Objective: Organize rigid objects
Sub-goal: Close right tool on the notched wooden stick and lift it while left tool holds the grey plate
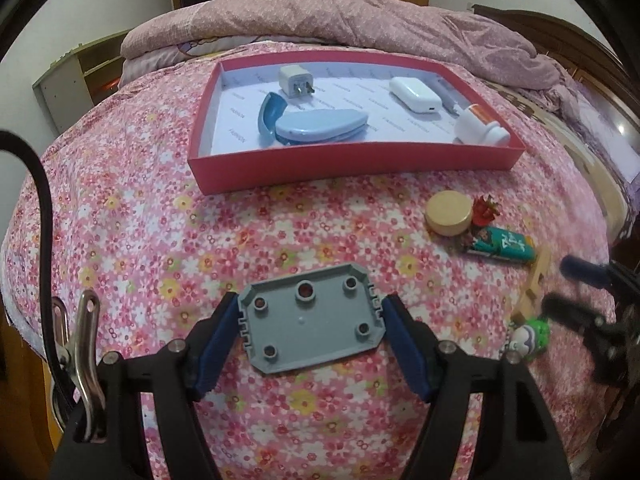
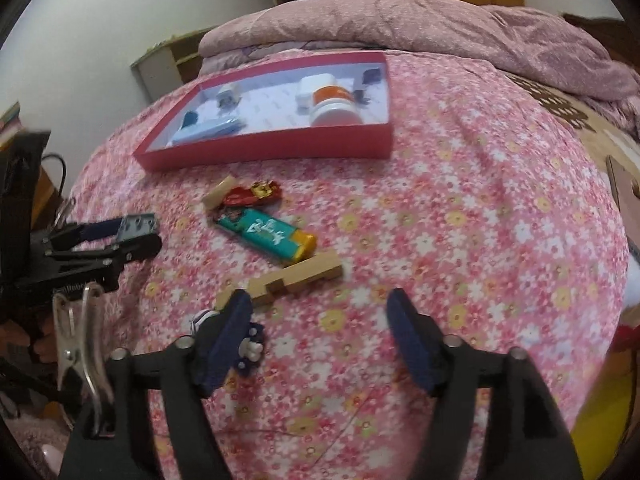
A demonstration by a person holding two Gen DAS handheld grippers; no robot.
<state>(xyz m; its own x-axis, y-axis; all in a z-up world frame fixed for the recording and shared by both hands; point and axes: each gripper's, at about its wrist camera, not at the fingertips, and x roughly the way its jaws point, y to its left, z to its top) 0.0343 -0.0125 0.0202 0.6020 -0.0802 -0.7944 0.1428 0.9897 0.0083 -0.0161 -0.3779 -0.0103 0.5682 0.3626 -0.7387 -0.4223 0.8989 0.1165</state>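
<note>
The left gripper (image 1: 312, 330) clamps one grey moulded plastic plate (image 1: 310, 322); the right gripper (image 2: 320, 332) gapes empty above a notched, seemingly wooden block (image 2: 296, 278).

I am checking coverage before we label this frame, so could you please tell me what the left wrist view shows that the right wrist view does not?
Only the left wrist view shows the white oblong case in the red tray and the flat face of the grey plate between the left hand-held gripper pads. Only the right wrist view shows the bare bedspread between the open right hand-held gripper pads. Both show the tray, the teal packet, the wooden block and the floral bedspread.
</note>
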